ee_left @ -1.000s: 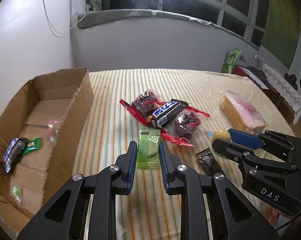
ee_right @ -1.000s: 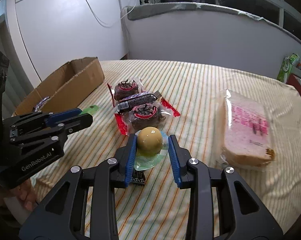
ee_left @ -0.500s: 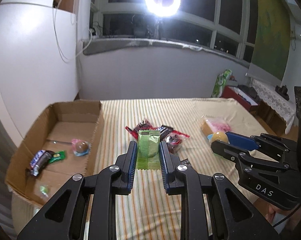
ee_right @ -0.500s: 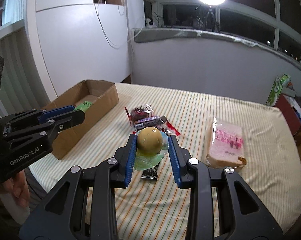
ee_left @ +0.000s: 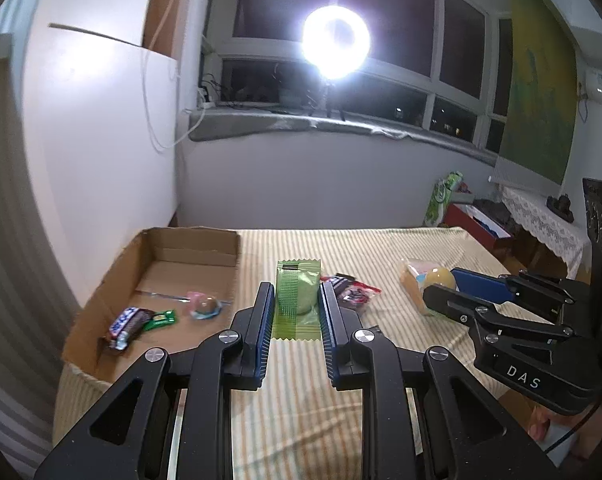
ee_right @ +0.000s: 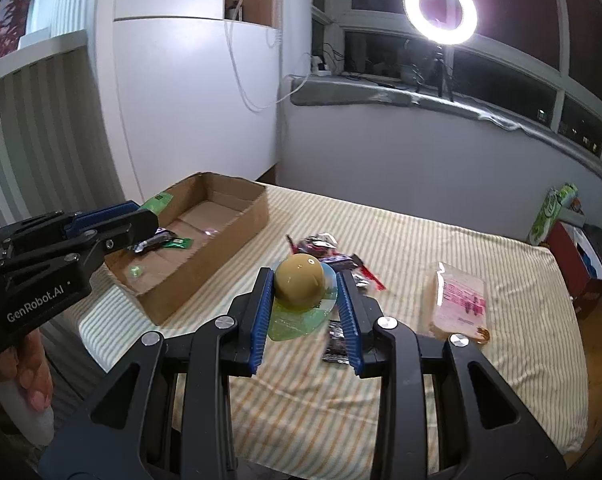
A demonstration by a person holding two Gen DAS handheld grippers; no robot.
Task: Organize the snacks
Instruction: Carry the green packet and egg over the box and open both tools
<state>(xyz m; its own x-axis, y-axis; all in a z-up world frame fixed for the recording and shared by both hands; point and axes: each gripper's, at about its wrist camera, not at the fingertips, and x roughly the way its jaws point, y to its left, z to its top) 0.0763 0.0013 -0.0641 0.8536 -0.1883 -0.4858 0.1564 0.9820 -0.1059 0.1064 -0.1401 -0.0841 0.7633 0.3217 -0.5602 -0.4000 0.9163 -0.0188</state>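
Note:
My left gripper (ee_left: 297,304) is shut on a green wrapped snack (ee_left: 297,300) and holds it high above the striped table. My right gripper (ee_right: 304,292) is shut on a round yellow jelly cup (ee_right: 300,285), also well above the table; it shows in the left wrist view (ee_left: 441,278) too. A cardboard box (ee_left: 113,276) stands at the table's left with a chocolate bar (ee_left: 125,326), a small green candy (ee_left: 161,319) and a pink jelly cup (ee_left: 203,305) inside. The box also shows in the right wrist view (ee_right: 221,248).
A pile of red-wrapped cakes and a chocolate bar (ee_right: 329,254) lies mid-table. A small dark packet (ee_right: 336,344) lies below my right gripper. A bagged pink bread loaf (ee_right: 459,304) lies to the right. A ring light (ee_right: 441,10) stands at the window.
Both grippers have risen and pulled back from the table with their snacks still held; the table and box now look smaller and farther away.

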